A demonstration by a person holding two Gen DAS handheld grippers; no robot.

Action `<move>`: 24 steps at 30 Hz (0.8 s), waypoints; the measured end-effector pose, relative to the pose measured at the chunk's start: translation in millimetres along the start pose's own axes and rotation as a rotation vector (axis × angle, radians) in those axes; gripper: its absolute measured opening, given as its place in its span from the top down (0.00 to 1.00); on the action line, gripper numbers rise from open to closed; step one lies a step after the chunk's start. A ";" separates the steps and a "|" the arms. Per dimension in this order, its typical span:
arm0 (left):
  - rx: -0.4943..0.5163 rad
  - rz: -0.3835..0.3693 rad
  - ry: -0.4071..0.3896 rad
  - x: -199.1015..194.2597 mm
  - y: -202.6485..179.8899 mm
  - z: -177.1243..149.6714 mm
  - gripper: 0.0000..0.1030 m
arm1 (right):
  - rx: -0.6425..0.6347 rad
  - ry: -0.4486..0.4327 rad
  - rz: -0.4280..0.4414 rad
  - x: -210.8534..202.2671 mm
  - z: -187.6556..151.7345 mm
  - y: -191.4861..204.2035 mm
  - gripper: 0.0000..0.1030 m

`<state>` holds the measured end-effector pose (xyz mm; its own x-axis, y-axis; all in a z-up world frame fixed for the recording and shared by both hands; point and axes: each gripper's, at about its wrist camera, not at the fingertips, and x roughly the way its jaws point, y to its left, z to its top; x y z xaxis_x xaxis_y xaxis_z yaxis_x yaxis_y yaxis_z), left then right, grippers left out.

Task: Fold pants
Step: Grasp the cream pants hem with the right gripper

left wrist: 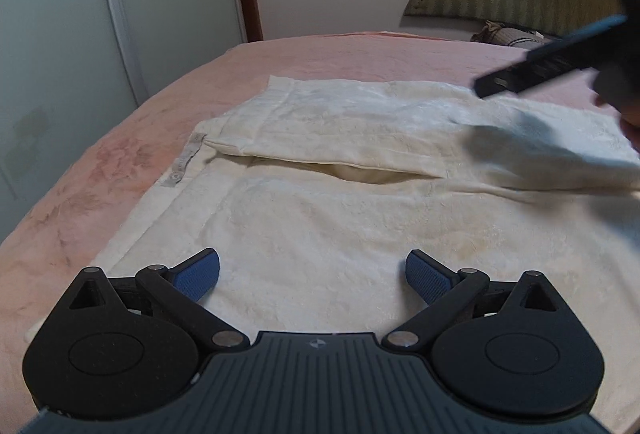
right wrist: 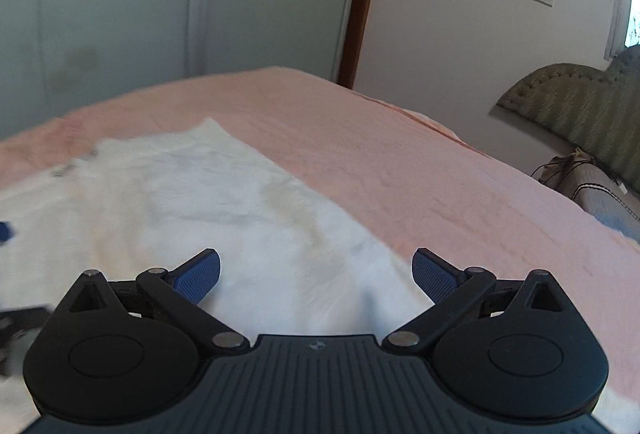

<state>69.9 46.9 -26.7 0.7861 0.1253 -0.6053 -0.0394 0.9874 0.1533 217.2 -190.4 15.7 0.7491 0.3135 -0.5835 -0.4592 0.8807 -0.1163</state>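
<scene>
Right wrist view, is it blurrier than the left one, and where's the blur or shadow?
Right wrist view: the pants are smeared, worst at the left edge. Left wrist view: the pants are sharp, but the right gripper is a blurred dark streak that casts a soft shadow. Both views bow straight lines.

The white fuzzy pants [left wrist: 320, 218] lie flat on the pink bed [left wrist: 100, 161]. One part is folded over on top. A small tag [left wrist: 184, 161] sticks out.
</scene>
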 end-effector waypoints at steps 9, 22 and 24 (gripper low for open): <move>-0.014 -0.029 -0.003 6.4 0.1 -4.7 0.00 | 0.208 0.111 0.201 118.8 24.3 -60.9 0.25; -0.197 -0.098 -0.059 -3.9 36.0 7.0 0.09 | -0.164 -0.015 0.155 73.2 37.9 -7.7 0.92; -0.334 -0.132 -0.097 -10.4 57.8 16.5 0.09 | -0.280 -0.067 0.105 44.9 37.6 16.2 0.92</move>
<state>69.6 101.1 1.3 0.8520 0.0007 -0.5235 -0.1200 0.9736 -0.1940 261.3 -148.6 17.8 0.7159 0.4287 -0.5511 -0.6429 0.7127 -0.2806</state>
